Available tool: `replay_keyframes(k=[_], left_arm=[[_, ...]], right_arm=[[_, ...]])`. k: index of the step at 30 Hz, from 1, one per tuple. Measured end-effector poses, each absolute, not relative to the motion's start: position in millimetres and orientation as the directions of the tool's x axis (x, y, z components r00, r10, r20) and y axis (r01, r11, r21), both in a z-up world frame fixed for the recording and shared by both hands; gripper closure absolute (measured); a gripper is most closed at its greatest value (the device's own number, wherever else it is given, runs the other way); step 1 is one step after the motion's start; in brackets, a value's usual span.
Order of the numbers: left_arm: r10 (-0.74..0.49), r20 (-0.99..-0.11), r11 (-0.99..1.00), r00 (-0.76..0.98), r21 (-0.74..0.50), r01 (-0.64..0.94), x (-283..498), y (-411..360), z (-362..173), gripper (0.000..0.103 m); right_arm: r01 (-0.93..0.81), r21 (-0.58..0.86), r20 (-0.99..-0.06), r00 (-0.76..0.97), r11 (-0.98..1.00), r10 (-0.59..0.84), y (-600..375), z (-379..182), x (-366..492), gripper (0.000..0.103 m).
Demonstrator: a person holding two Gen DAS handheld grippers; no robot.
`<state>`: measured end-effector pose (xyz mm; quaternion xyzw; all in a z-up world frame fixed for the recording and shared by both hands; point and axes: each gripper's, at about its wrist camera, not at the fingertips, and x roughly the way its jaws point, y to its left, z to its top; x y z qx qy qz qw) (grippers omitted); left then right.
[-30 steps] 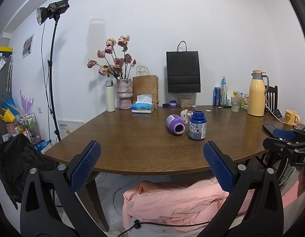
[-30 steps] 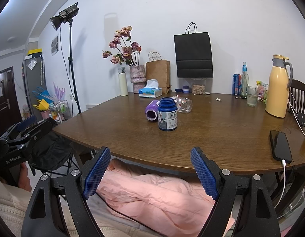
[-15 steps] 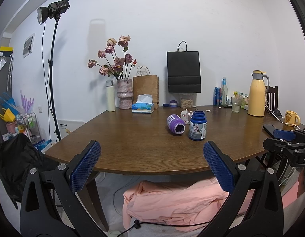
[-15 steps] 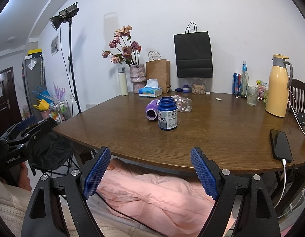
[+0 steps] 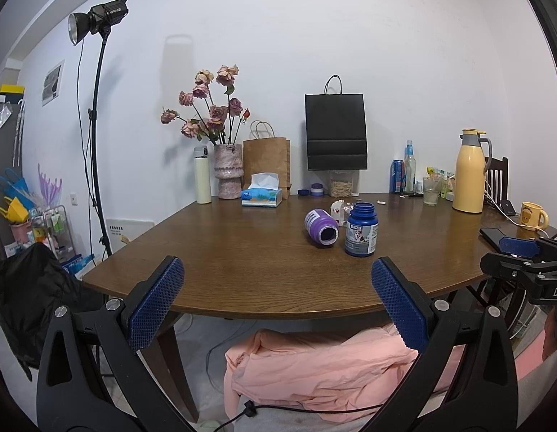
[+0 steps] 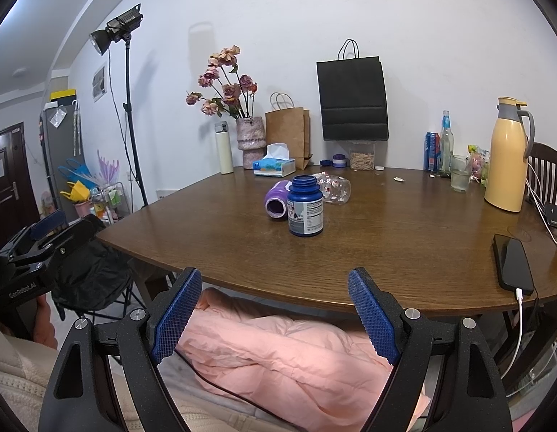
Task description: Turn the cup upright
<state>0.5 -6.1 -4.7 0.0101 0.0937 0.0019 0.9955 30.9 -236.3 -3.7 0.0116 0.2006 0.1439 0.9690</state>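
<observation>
A purple cup [image 5: 320,228] lies on its side on the brown table [image 5: 242,252], its mouth facing me; it also shows in the right wrist view [image 6: 275,200]. A clear patterned cup [image 6: 332,187] lies on its side behind it, partly hidden in the left wrist view [image 5: 338,209]. A blue bottle [image 5: 361,228] stands upright beside them, without a cap, and shows in the right wrist view [image 6: 306,206]. My left gripper [image 5: 277,300] and right gripper [image 6: 275,315] are open and empty, held off the table's near edge, well short of the cups.
A tissue box [image 5: 261,196], vase of flowers [image 5: 227,171], paper bags [image 5: 335,131], white flask [image 5: 202,174], yellow jug [image 5: 468,174], glass [image 5: 430,190] and yellow mug [image 5: 532,215] stand along the back and right. A phone [image 6: 512,262] lies charging at the right edge. Pink cloth [image 6: 296,352] lies under the table.
</observation>
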Motion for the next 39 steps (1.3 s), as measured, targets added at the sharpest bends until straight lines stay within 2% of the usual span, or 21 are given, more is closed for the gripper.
replay_keyframes(k=[15,17,20,24,28,35,39], left_arm=[[-0.003,-0.192,1.0,0.981,0.016,0.006,1.1,-5.9,-5.5,0.0],[0.014,-0.25,1.0,0.968,0.015,-0.01,18.5,0.6,-14.1,0.0],[0.066,-0.288,0.998,0.955,0.003,-0.068,44.2,11.0,-20.2,0.0],[0.134,-0.285,0.991,0.949,0.01,-0.137,80.4,21.6,-8.4,0.0],[0.088,-0.356,0.996,0.93,0.018,-0.088,127.2,28.9,0.7,0.0],[0.005,-0.458,0.999,0.889,-0.03,-0.021,197.0,40.1,4.2,0.0],[0.008,-0.506,0.998,0.863,-0.047,-0.037,231.7,51.3,-4.3,0.0]], right_arm=[[-0.28,0.081,-0.386,0.876,0.957,0.289,-235.1,-5.0,31.9,0.015],[-0.302,0.093,-0.387,0.867,0.949,0.314,-235.7,-5.1,37.4,0.015],[-0.33,0.109,-0.396,0.851,0.938,0.345,-231.5,-3.4,52.4,0.015],[-0.386,0.114,-0.424,0.815,0.916,0.396,-215.3,-0.5,89.1,0.015],[-0.452,0.107,-0.445,0.774,0.885,0.45,-188.9,2.6,142.4,0.015],[-0.433,0.092,-0.483,0.768,0.897,0.42,-149.5,-5.3,244.4,0.015],[-0.373,0.117,-0.553,0.745,0.92,0.373,-137.4,-23.6,297.1,0.015]])
